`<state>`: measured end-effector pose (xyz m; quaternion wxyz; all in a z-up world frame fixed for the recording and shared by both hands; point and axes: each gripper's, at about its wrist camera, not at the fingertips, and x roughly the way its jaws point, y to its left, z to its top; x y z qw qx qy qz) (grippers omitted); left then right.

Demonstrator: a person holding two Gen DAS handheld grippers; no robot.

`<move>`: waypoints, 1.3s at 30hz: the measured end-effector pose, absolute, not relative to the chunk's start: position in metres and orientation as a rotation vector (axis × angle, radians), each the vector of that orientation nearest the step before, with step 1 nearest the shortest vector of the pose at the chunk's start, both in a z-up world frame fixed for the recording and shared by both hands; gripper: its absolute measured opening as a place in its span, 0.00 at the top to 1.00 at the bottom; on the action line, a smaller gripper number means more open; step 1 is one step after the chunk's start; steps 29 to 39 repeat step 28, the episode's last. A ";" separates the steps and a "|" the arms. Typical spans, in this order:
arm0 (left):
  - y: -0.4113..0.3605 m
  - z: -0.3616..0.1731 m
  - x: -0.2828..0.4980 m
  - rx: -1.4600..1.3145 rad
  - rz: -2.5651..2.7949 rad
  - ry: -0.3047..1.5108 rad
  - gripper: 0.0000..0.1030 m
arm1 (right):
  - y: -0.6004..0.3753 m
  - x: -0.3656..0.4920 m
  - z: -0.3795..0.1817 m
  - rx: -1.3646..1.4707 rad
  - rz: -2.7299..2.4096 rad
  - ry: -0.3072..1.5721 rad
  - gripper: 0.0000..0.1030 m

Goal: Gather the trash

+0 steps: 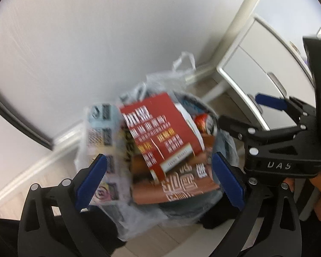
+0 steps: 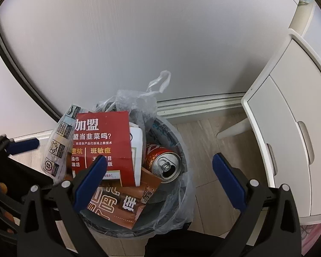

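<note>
A: Light was even and soft, indoor, no hard shadows. The pale matte wall point(image 2: 139, 42) read flat, no glare.

B: Left wrist view was smeared; print on the red cardboard box point(image 1: 160, 128) was unreadable. Right wrist view was sharp; the open red drink can point(image 2: 163, 163) showed a faint sheen. Both bowed at the edges, corners black.

Pale wall point(image 2: 139, 42), white baseboard point(image 2: 199, 101), wood-look floor point(image 2: 203, 150), white cabinet point(image 2: 289, 107) at right

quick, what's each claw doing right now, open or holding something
Left claw: open, holding nothing, over the bin.
Right claw: open, holding nothing, over the bin near the can.
</note>
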<state>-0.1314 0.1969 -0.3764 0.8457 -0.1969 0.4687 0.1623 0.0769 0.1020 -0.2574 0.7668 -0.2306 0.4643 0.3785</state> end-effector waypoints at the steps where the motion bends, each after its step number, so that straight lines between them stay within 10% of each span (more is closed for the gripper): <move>1: 0.198 -0.371 -0.133 -0.405 0.371 0.967 0.07 | 0.101 0.078 -0.257 -0.497 0.817 1.005 0.07; 39: 0.200 -0.331 -0.145 -0.353 0.621 0.820 0.06 | 0.096 0.073 -0.243 -0.493 0.791 0.968 0.07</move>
